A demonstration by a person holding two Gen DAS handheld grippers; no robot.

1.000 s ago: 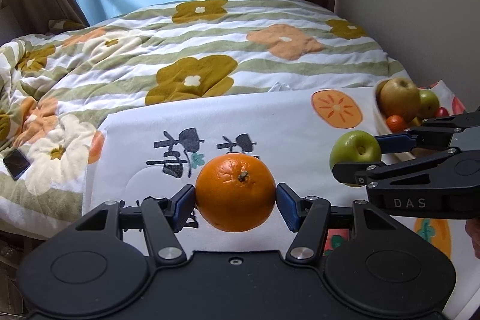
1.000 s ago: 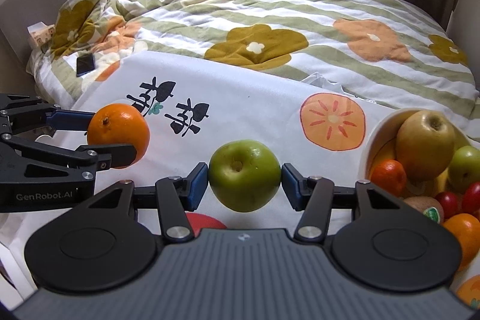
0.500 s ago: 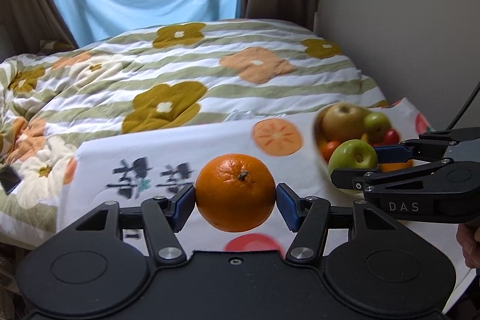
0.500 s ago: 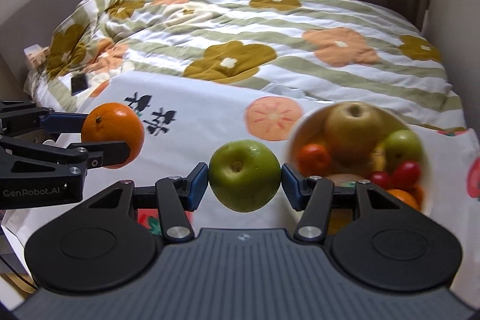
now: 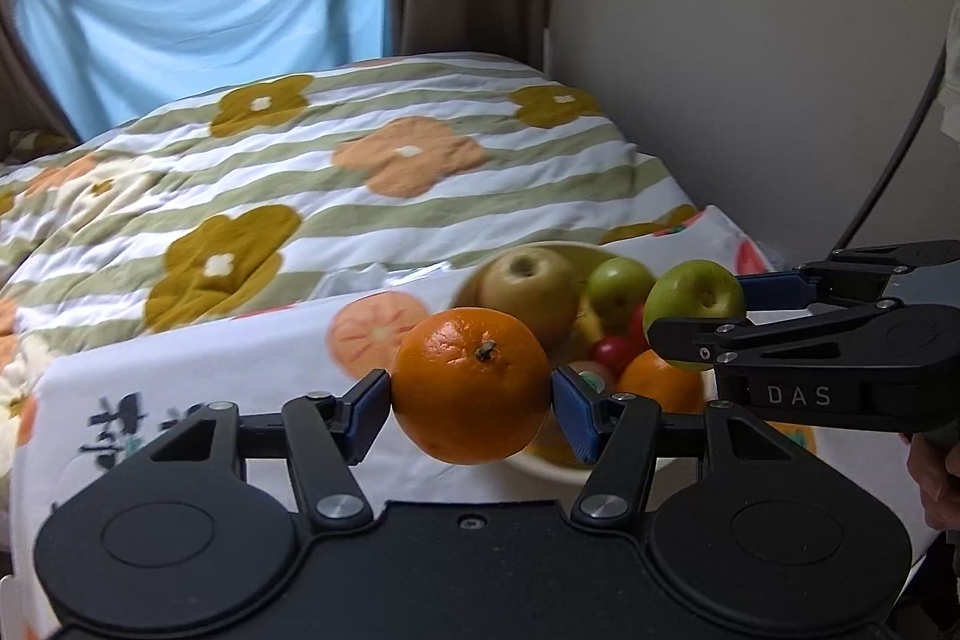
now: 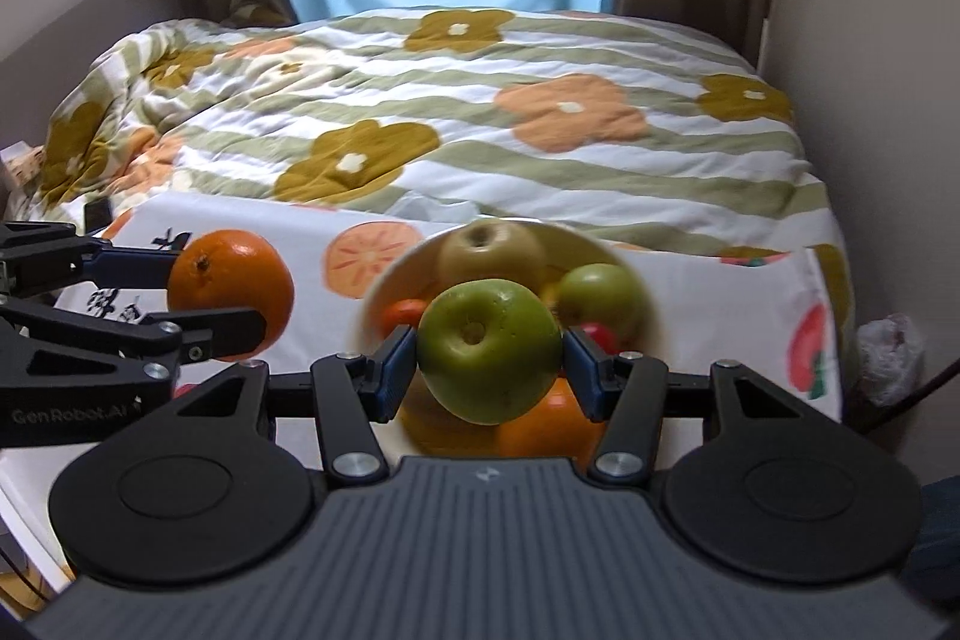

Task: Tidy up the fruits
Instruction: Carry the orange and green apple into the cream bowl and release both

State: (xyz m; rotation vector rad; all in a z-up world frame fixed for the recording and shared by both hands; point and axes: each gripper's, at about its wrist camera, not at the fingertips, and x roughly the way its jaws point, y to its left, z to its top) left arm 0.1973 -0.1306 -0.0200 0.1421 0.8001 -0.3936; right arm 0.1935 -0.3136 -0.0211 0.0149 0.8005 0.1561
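Note:
My left gripper (image 5: pixel 471 403) is shut on an orange (image 5: pixel 471 385), held in the air at the left edge of a white fruit bowl (image 5: pixel 543 463). The green apple (image 6: pixel 489 349) is clamped in my right gripper (image 6: pixel 489 370), which hangs above the bowl (image 6: pixel 375 295). In the left wrist view the apple (image 5: pixel 693 301) and right gripper (image 5: pixel 696 316) come in from the right; in the right wrist view the orange (image 6: pixel 231 295) and left gripper (image 6: pixel 225 295) come in from the left. The bowl holds a yellow-brown pear (image 6: pixel 489 247), another green apple (image 6: pixel 600 295), small red fruits and oranges.
The bowl stands on a white cloth (image 6: pixel 708 292) with fruit prints, spread over a table. Behind it lies a bed with a flowered quilt (image 6: pixel 480 130), then curtains. A wall (image 5: pixel 750 70) runs close on the right, with a plastic bag (image 6: pixel 888 358) beside the table.
Both grippers have carried their fruit to the right and a little up, from over the bare cloth to the bowl. The grips are unchanged.

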